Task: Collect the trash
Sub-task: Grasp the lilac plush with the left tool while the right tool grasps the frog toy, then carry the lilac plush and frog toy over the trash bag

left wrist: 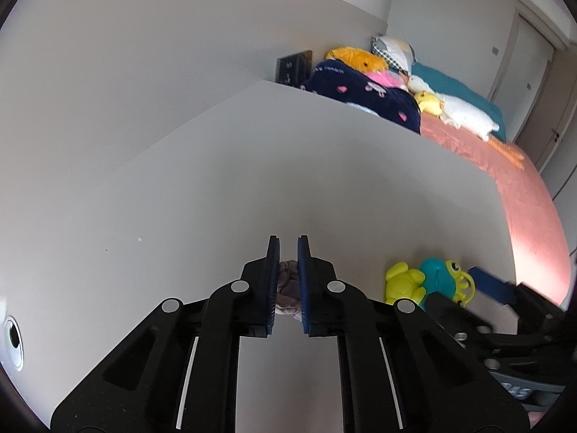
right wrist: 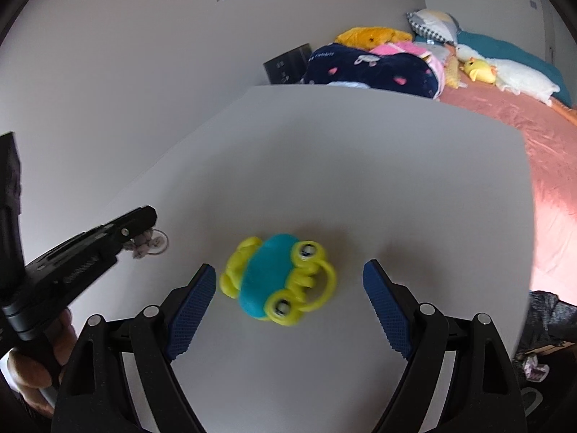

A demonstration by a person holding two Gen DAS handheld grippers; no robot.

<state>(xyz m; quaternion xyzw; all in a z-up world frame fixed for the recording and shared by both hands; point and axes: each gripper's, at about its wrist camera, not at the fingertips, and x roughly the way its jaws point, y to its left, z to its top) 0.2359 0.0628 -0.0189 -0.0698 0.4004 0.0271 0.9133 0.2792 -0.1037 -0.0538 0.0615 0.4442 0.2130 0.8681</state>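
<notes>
A crumpled grey wad of paper [left wrist: 287,285] is pinched between the blue pads of my left gripper [left wrist: 288,241], just above the white table [left wrist: 324,180]. The right wrist view shows that gripper [right wrist: 146,218] at the left, a person's hand on its handle and the wad [right wrist: 143,246] hanging from its tip. A teal and yellow toy frog [right wrist: 276,278] lies on the table between the wide-apart fingers of my right gripper [right wrist: 289,267], which is open and does not touch it. In the left wrist view the frog [left wrist: 431,281] lies to the right.
Beyond the table's far edge is a bed with a pink cover [left wrist: 505,180] and several plush toys [left wrist: 364,93]. A round cable hole [left wrist: 13,339] sits at the table's left edge. A dark bag [right wrist: 548,319] shows past the table's right edge.
</notes>
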